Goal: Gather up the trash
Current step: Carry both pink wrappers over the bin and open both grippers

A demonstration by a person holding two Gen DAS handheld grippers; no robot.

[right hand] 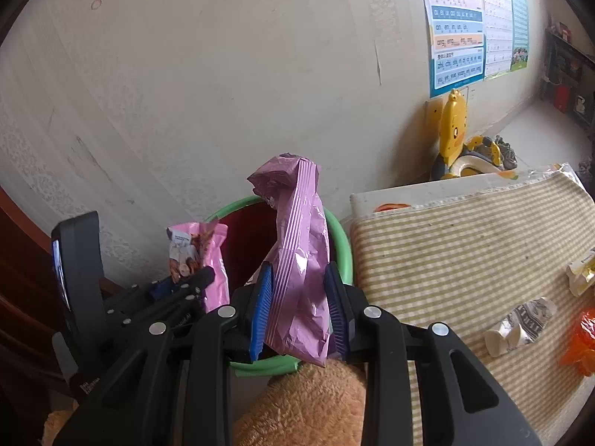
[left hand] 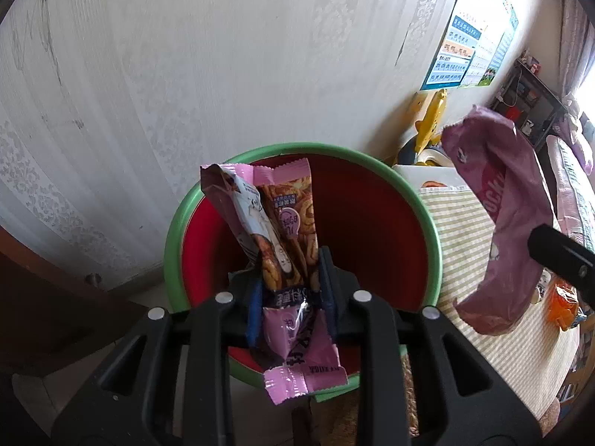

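left wrist: left tool [left hand: 292,290] clamped on pink snack wrapper [left hand: 286,245], directly above red bin [left hand: 372,230] with green rim, likely lined up so a release lands inside.
right wrist: right tool [right hand: 299,308] clamped on purple wrapper [right hand: 301,256], over bin's near edge, staged to drop.
remaining trash: crumpled wrappers [right hand: 520,325] on striped tabletop [right hand: 446,252], right.

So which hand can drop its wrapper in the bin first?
Left, probably. The left gripper holds its snack wrapper right above the bin; the right gripper's purple bag hangs nearer the rim.
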